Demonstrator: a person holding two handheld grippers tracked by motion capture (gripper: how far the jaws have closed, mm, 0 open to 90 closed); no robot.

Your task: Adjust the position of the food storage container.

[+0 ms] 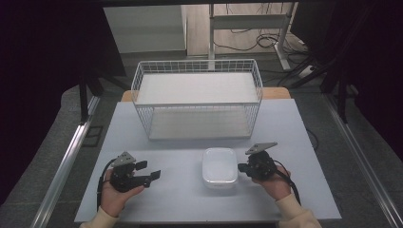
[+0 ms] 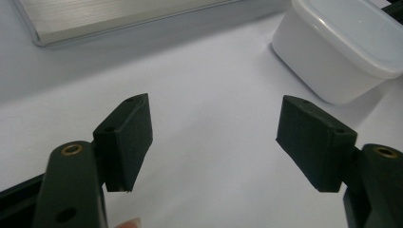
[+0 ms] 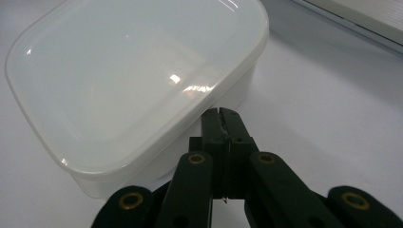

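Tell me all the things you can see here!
table: one, white, under everything
rack: one, white wire, two shelves, at the far side of the table
tub: one, white, lid on, on the table in front of the rack, between the two grippers
left hand-held gripper: one, black, jaws wide apart, left of the tub
right hand-held gripper: one, black, jaws shut together, tips by the tub's right side; whether they touch it I cannot tell
hands: two, one round each gripper, coming in from the near edge
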